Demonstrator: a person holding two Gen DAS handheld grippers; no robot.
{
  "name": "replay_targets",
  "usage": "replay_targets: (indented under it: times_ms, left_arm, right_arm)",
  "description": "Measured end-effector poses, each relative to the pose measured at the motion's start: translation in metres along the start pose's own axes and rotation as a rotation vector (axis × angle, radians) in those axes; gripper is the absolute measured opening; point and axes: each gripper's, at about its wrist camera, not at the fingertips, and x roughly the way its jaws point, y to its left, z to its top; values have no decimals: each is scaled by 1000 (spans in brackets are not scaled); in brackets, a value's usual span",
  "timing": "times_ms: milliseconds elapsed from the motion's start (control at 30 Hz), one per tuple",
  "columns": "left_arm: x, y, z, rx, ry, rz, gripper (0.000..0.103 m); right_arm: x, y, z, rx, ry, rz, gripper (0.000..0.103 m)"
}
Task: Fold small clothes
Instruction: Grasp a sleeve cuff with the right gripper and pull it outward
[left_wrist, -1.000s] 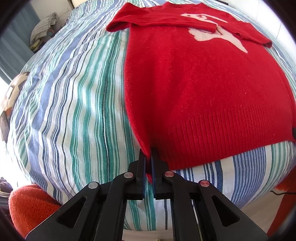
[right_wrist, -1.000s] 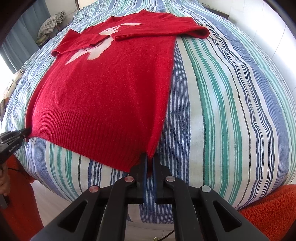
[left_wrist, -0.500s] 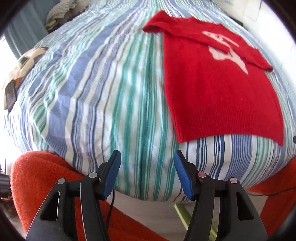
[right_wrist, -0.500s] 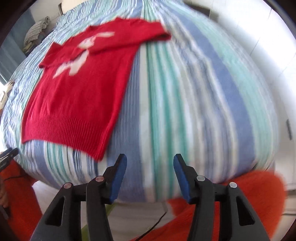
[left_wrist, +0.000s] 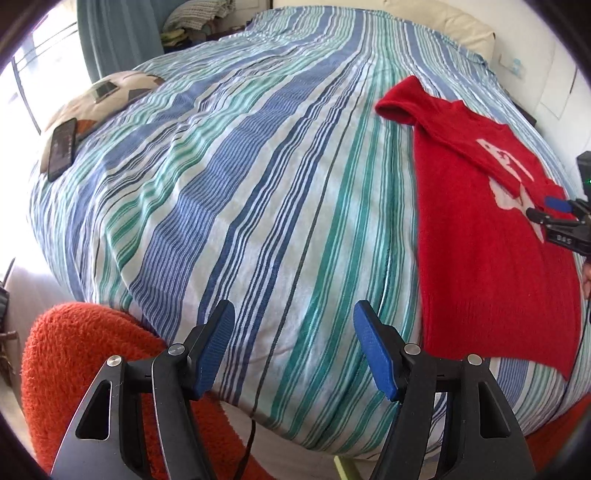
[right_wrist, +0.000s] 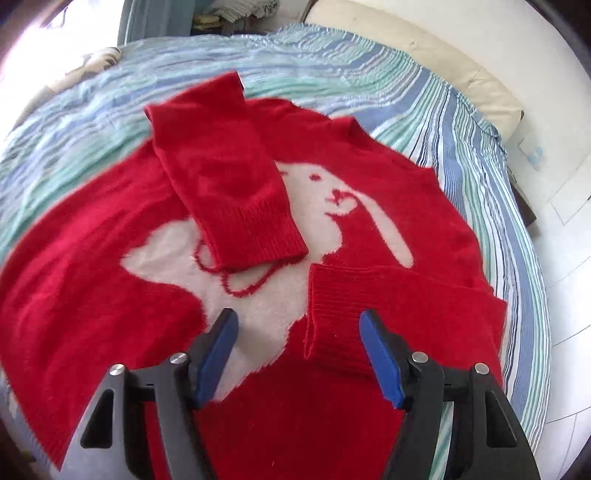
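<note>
A red knitted sweater (right_wrist: 110, 295) with a white rabbit on its front lies flat on the striped bed (right_wrist: 461, 122). Both sleeves are folded over its chest, with one cuff (right_wrist: 255, 229) over the rabbit and the other cuff (right_wrist: 332, 302) close before my right gripper (right_wrist: 297, 321). That gripper hovers over the chest with its jaws closing and only air between the pads. My left gripper (left_wrist: 294, 314) hangs over bare bedspread left of the sweater (left_wrist: 480, 240), jaws opening, holding nothing. The right gripper (left_wrist: 557, 212) shows at the right edge of the left wrist view.
A dark phone (left_wrist: 62, 149) lies on a patterned cushion (left_wrist: 122, 86) at the bed's far left. An orange shaggy rug (left_wrist: 66, 362) covers the floor by the near edge, with a cable (left_wrist: 251, 435) on it. A cream pillow (right_wrist: 424, 48) sits at the head.
Both grippers let go of the sweater's bottom corners and opened. The left one swung left over bare bedspread. The right one moved up over the sweater's chest.
</note>
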Motion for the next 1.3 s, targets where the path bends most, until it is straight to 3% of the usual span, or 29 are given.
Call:
replay_targets:
  times_ms: [33,100,167,267,367,500,633,867,1033,1133,1300]
  left_arm:
    - [1,0,0,-5,3,-1,69]
    - [2,1,1,-14,4,-3,69]
    - [4,2,3,-21,6,-3,69]
    - [9,3,2,-33,25,-10,69]
    - [11,-2,2,-27,34,-8,69]
    - [14,-11,1,7,33,22,69]
    - [17,-18,-3,47,44,62,69]
    - [22,-10,-3,16,77,84,69]
    - [26,-8,-4,2,96,84,69]
    - [26,-12,-5,23,93,91,69]
    - [26,-13,-5,26,98,73,69]
  right_arm:
    - [7,-8,-2,27,16,-22,10]
    - [-3,-46,-6,188,-25,-31,7]
    - [-28,-95,-23,331,-68,-119,3]
    - [-74,-181,-76,537,-121,-239,3]
    - [-104,-260,-151,737,-91,-368,3]
    - [-108,-321,-239,956,5,-427,3]
    - [-89,-332,-285,1081,64,-351,3]
    - [-62,-326,-308,1150,65,-291,3]
    - [-51,-320,-306,1127,57,-316,2]
    - [-63,-313,-322,1127,39,-329,3]
    - [-64,-307,-316,1083,76,-381,3]
